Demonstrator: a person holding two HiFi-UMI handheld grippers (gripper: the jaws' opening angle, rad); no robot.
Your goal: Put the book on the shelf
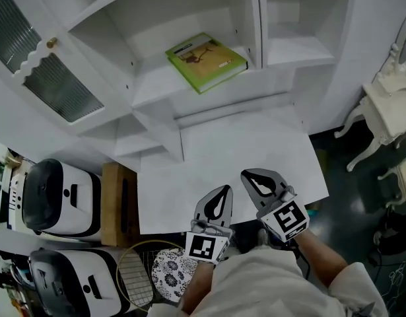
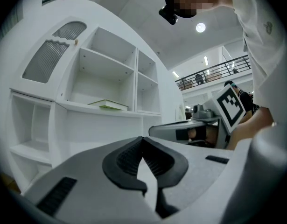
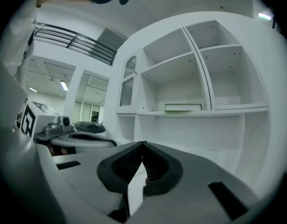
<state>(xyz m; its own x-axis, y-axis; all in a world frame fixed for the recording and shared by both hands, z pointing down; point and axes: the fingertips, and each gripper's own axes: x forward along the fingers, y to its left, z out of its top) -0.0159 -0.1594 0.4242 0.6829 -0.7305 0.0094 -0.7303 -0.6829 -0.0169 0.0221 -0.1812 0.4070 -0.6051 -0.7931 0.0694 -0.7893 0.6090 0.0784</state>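
A green book (image 1: 206, 61) lies flat on a shelf of the white bookcase (image 1: 156, 88); it also shows as a thin slab in the left gripper view, book (image 2: 108, 105), and in the right gripper view, book (image 3: 183, 107). Both grippers hang low over the near edge of the white table (image 1: 242, 157), far from the book. My left gripper (image 1: 219, 193) is shut with nothing between its tips. My right gripper (image 1: 253, 175) beside it is also shut and empty. In their own views, left gripper (image 2: 143, 138) and right gripper (image 3: 143, 143) show tips meeting.
A glass-fronted cabinet door (image 1: 44, 51) stands open at the left. Two white appliances (image 1: 61, 197) and a wooden block (image 1: 119, 203) sit left of the table. A wire rack and patterned plate (image 1: 166, 273) lie below. A white chair (image 1: 387, 104) stands at the right.
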